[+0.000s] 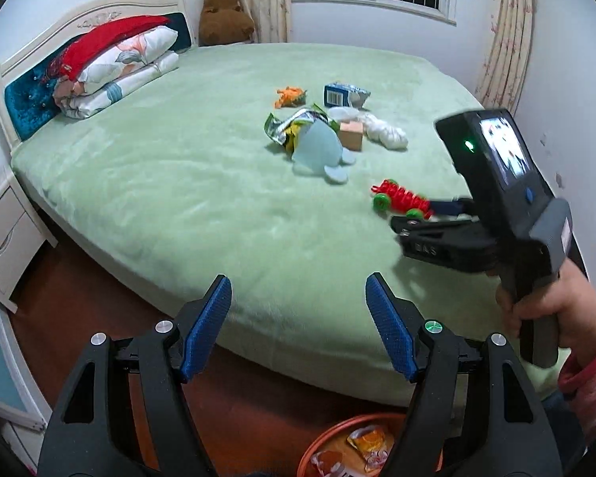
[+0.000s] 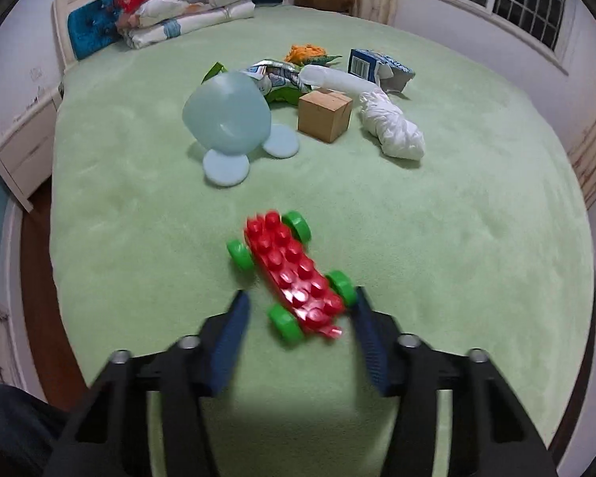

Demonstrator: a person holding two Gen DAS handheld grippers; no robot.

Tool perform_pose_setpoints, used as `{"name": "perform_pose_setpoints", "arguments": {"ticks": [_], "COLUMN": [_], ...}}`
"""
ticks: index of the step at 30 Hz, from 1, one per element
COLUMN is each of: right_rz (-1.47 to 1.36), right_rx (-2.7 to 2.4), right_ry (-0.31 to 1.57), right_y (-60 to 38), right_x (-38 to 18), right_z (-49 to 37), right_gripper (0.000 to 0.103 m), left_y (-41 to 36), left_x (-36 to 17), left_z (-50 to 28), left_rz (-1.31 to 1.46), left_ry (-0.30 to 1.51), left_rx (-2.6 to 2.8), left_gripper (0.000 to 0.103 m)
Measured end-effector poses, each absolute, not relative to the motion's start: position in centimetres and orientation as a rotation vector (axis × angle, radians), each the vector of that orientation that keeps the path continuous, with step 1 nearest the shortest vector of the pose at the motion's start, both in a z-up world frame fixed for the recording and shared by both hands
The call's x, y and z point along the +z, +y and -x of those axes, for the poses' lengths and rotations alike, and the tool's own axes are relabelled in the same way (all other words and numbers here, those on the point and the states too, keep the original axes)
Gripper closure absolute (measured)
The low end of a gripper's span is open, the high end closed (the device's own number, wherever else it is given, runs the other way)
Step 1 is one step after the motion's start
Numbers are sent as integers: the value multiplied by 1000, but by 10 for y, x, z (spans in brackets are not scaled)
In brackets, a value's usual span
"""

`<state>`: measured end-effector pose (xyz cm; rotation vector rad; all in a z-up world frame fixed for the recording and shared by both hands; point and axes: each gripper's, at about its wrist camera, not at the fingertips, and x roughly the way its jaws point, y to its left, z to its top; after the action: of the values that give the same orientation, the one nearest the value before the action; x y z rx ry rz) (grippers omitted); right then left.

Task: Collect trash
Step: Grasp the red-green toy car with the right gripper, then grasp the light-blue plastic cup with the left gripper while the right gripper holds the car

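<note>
Two grippers are in view above a green bed. Left gripper hangs near the foot edge of the bed with its jaws set wide and nothing between them; below it, an orange bin on the floor holds snack wrappers. Right gripper reaches over the bed toward a red toy car with green wheels; its blue pads flank the rear of the car, and motion blur makes it unclear whether they press on it. Farther up the bed lies the trash pile: a crumpled foil bag, a blue carton, a white wad and a cardboard box, beside a pale blue plush
</note>
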<state>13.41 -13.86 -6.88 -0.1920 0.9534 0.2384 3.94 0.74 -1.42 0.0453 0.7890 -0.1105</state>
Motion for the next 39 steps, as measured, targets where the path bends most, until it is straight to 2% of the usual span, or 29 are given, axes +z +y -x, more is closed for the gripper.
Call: {"name": "perform_pose_setpoints", "arguments": {"ticks": [11,24,39], "right_rz": [50,-58,-99], "right_rx": [267,318,362], "right_ry": [863,779,789], "right_y": [-175,-204,-206], "right_x": [-33,-5,-17], "right_z": [-89,-39,-38], "right_gripper": [63,63,63], "left_y": [7,-9,4], "left_x": [-16,-32,-63], "left_z": [-65,-174,-271], "left_rz": [-16,74,509], "left_ry": [788,797,984], "left_rx": [-126,-239,-201], "left_gripper": [34,34,34]}}
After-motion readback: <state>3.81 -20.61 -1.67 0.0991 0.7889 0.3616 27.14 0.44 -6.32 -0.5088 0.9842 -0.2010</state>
